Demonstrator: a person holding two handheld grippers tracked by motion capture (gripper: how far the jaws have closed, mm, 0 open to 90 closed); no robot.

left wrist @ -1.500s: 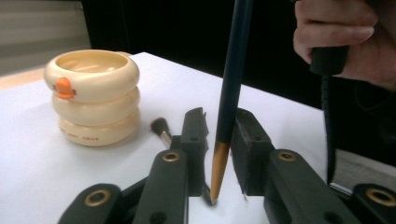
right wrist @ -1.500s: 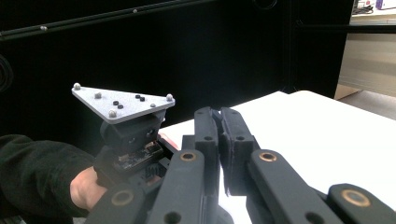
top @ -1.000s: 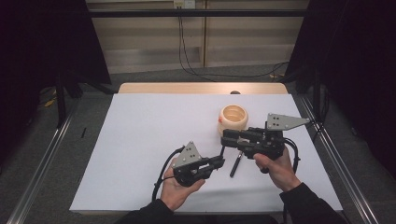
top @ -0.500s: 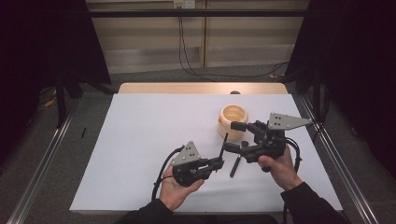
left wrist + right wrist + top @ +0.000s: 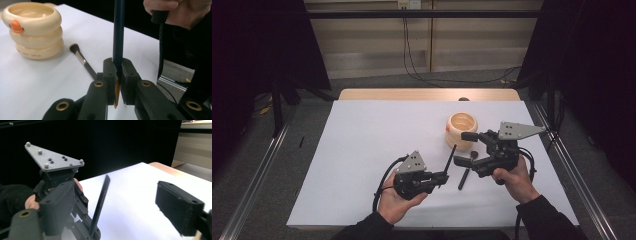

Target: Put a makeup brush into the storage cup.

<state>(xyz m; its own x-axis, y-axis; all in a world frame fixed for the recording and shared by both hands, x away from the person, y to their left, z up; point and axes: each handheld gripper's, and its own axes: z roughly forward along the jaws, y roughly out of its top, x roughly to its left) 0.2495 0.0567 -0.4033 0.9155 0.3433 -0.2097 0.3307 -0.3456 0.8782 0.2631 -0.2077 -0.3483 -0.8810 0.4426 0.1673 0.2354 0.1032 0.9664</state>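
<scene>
Left gripper: jaws pressed together on a dark pencil, pinched at its lower end; the shaft rises tilted above the jaws, toward the cup. Right gripper: jaws spread wide, having just been opening, with nothing between them; in the right gripper view the pencil stands clear of its pad. A makeup brush lies flat on the white table cover between the two grippers, just beside the left gripper's tips. A cream ringed cup with an orange knob stands just beyond the right gripper; what is inside it cannot be told. Nothing lies between the grippers and the cup.
</scene>
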